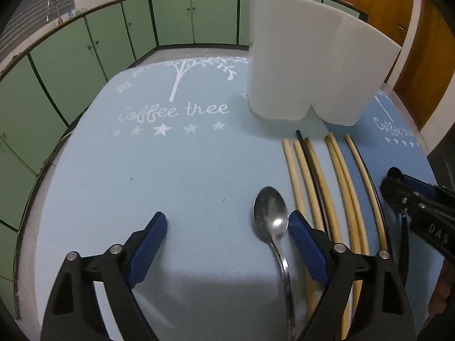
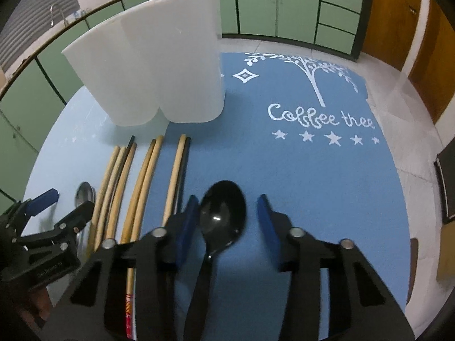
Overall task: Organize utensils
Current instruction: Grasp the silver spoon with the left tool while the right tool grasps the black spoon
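Observation:
A white two-compartment utensil holder (image 1: pixel 312 56) (image 2: pixel 150 65) stands at the back of the mats. Several wooden and black chopsticks (image 1: pixel 335 187) (image 2: pixel 142 184) lie in a row in front of it. A metal spoon (image 1: pixel 270 216) (image 2: pixel 84 193) lies on the light blue mat, just inside the right finger of my open left gripper (image 1: pixel 227 230), which also shows in the right wrist view (image 2: pixel 68 201). A black spoon (image 2: pixel 221 213) lies on the dark blue mat between the jaws of my open right gripper (image 2: pixel 227 213), which also shows in the left wrist view (image 1: pixel 398 182).
A light blue mat (image 1: pixel 170 176) and a darker blue mat (image 2: pixel 312 176), both printed "Coffee tree", cover the table. Green cabinets (image 1: pixel 85 45) run behind, and a wooden door (image 2: pixel 398 14) is at the right.

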`<state>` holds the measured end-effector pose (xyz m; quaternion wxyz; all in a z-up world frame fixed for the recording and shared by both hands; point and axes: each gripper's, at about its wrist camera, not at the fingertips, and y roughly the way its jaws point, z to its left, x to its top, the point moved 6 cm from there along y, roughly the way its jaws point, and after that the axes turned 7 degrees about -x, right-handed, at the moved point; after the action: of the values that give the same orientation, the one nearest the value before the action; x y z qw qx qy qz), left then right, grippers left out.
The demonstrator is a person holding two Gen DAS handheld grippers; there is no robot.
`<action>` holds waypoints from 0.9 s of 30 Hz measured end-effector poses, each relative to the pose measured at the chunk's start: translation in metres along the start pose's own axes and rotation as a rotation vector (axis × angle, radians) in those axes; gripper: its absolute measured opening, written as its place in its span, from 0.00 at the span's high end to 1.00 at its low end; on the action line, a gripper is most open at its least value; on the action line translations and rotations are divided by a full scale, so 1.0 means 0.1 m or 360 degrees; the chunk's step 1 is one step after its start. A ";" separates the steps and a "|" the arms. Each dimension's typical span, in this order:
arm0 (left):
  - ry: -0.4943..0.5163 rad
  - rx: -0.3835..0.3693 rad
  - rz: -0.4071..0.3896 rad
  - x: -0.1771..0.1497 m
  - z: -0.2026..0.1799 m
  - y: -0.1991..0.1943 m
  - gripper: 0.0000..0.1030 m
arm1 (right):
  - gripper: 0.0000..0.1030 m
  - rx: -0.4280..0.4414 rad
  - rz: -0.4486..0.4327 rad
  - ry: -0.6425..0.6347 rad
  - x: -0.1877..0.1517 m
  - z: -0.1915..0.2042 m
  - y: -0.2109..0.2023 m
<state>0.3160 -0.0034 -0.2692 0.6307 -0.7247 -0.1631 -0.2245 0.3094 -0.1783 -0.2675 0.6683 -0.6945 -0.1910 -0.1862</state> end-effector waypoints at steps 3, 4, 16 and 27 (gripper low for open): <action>0.0024 0.0011 -0.0010 -0.01 0.04 -0.01 0.17 | 0.70 -0.0018 -0.0011 -0.0035 -0.01 -0.05 0.00; 0.0023 0.0012 -0.0011 -0.02 0.06 -0.01 0.17 | 0.70 -0.0027 -0.0015 -0.0045 -0.01 -0.06 0.00; -0.0035 0.0026 0.0031 0.03 0.09 0.00 0.17 | 0.47 0.0070 0.0032 0.0099 -0.03 -0.18 -0.12; -0.0039 -0.0017 0.0041 0.14 -0.08 0.00 0.53 | 0.67 -0.0036 0.0087 0.0121 0.00 -0.10 -0.01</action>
<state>0.3267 -0.0120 -0.2613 0.6277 -0.7327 -0.1603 -0.2085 0.3095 -0.1884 -0.2665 0.6719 -0.6994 -0.1443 -0.1963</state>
